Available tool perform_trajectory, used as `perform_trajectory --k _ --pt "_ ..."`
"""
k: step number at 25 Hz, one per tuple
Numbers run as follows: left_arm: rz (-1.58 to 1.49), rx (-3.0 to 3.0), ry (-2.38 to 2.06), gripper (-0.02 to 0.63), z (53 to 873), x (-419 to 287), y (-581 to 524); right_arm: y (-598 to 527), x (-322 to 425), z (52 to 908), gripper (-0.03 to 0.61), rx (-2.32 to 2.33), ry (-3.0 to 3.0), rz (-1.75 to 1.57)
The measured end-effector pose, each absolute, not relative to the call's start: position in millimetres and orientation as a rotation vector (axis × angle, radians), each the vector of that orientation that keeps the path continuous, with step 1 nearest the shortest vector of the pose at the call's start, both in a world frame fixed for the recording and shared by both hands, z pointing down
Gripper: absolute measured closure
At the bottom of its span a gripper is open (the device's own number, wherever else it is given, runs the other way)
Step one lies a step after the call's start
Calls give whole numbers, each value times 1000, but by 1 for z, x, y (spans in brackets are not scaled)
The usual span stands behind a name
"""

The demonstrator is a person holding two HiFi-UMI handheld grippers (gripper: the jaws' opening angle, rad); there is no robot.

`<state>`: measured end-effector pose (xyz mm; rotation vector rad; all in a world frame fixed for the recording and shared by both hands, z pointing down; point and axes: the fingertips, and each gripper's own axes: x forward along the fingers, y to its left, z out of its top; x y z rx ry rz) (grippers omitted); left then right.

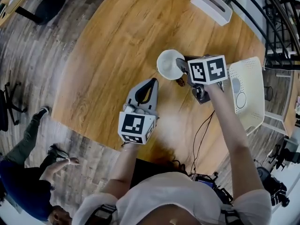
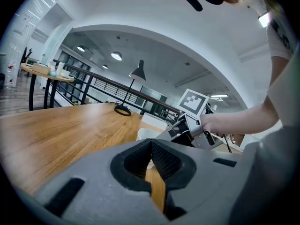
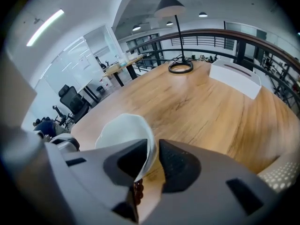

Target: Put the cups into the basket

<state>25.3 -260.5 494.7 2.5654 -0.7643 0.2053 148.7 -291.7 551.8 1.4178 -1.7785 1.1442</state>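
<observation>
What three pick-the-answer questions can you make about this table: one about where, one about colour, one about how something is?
1. Seen from the head view, where is the basket from the cup? A left; B right; C under it.
2. The cup's colour? A red; B white; C blue.
3. The jaws of the left gripper are: A together, empty; B wide apart; C holding a spoon.
Answers: B, it sits at the table's right edge; B, it looks white; A, its own view shows tips meeting, nothing between.
</observation>
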Motion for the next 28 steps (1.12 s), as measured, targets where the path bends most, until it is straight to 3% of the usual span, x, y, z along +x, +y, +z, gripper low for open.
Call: perform_trajectory --k 5,12,28 --pt "202 2559 -755 606 496 25 -259 -291 143 566 482 1331 -1748 1174" --pt "197 2551 -767 606 498 20 -261 -295 142 570 532 1280 -1716 1104" --pt "187 2613 -706 606 474 26 -238 -263 145 536 536 1311 -1747 1064"
